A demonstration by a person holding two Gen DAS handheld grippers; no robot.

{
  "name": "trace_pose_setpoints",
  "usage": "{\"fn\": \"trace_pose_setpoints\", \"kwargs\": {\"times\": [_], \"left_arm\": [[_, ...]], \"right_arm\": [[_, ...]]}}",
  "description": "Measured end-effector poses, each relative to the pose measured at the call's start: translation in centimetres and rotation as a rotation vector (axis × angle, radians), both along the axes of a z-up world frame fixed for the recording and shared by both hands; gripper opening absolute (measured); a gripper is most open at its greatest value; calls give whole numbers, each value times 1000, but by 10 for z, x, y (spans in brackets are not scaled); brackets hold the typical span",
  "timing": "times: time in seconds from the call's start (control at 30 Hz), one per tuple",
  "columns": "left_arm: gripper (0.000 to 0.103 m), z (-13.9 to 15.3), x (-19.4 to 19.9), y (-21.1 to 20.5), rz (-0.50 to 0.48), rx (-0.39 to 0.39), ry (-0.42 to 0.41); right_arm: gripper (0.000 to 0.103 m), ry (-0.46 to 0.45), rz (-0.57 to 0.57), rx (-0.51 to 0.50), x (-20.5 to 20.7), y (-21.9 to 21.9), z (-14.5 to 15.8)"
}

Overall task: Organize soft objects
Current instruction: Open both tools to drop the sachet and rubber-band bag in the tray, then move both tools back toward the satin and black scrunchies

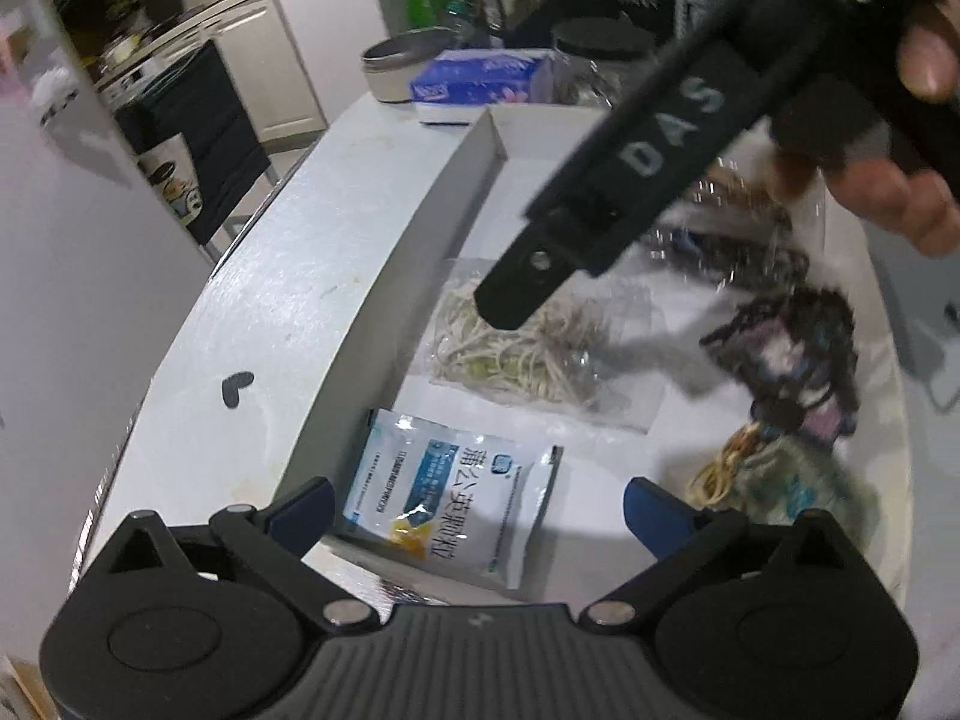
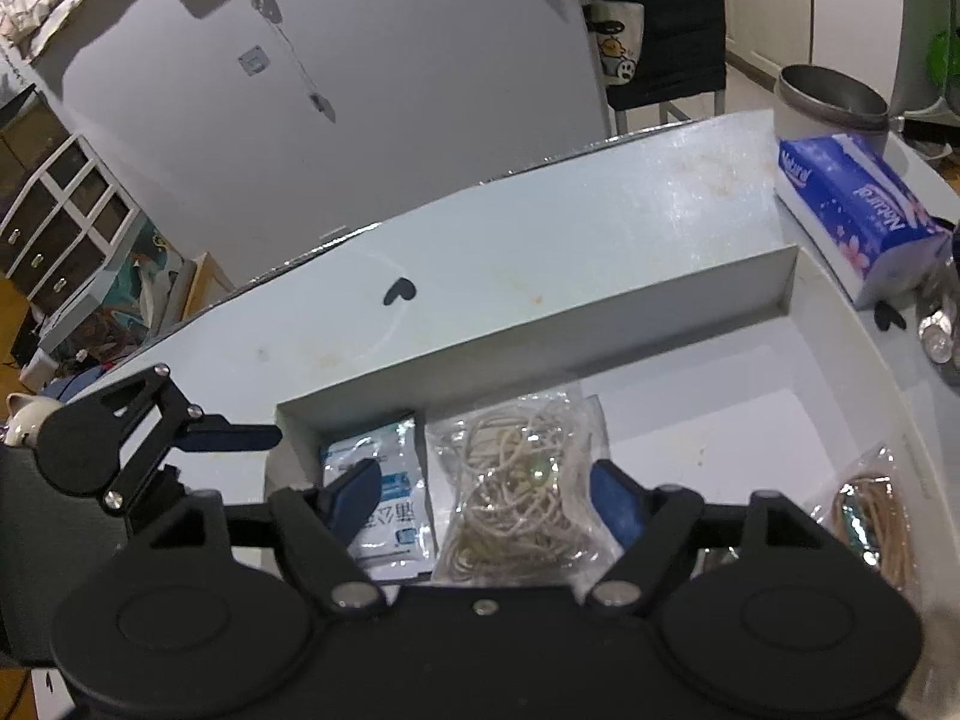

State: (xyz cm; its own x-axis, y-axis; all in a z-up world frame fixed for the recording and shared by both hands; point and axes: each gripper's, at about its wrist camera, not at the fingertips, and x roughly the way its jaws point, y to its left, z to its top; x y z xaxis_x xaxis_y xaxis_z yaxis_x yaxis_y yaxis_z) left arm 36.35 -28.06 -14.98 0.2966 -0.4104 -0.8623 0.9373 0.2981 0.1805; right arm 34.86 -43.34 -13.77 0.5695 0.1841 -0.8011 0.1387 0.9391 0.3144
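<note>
A white shallow box (image 1: pixel 480 138) (image 2: pixel 600 306) lies on the table. In it lie a white and blue sachet (image 1: pixel 456 504) (image 2: pixel 384 498) and a clear bag of pale rubber bands (image 1: pixel 528 342) (image 2: pixel 522 486). A second bag of tan bands (image 2: pixel 876 516) (image 1: pixel 726 468) and a dark patterned bundle (image 1: pixel 792 360) lie at the box's right side. My left gripper (image 1: pixel 480 510) is open over the sachet. My right gripper (image 2: pixel 486 492) is open above the clear bag and sachet. The right gripper's body crosses the left wrist view (image 1: pixel 660 156), held by a hand.
A blue tissue pack (image 1: pixel 480 84) (image 2: pixel 864 210) and a steel cup (image 1: pixel 402 66) (image 2: pixel 834 102) stand beyond the box. A glass jar (image 1: pixel 600 66) stands beside them. The left gripper also shows in the right wrist view (image 2: pixel 240 438), at the box's left corner.
</note>
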Motion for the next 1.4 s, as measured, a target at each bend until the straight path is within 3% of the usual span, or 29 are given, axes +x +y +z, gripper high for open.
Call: {"fn": "trace_pose_setpoints", "kwargs": {"times": [0.17,0.57,0.97,1.4], "left_arm": [[101,13,-8,5,71,-62,41],[102,61,-59,12,178,-183,36],[103,104,-119,25,428,-313,-7],[103,123,-166,53,738,-468,-22]], "right_arm": [[77,-26,16,0,-13,-1,16],[81,-114,45,-19,-63,-10,63],[87,-206,101,-83,-124,-19,93],[98,-262,84,-140,-174,-25,100]]}}
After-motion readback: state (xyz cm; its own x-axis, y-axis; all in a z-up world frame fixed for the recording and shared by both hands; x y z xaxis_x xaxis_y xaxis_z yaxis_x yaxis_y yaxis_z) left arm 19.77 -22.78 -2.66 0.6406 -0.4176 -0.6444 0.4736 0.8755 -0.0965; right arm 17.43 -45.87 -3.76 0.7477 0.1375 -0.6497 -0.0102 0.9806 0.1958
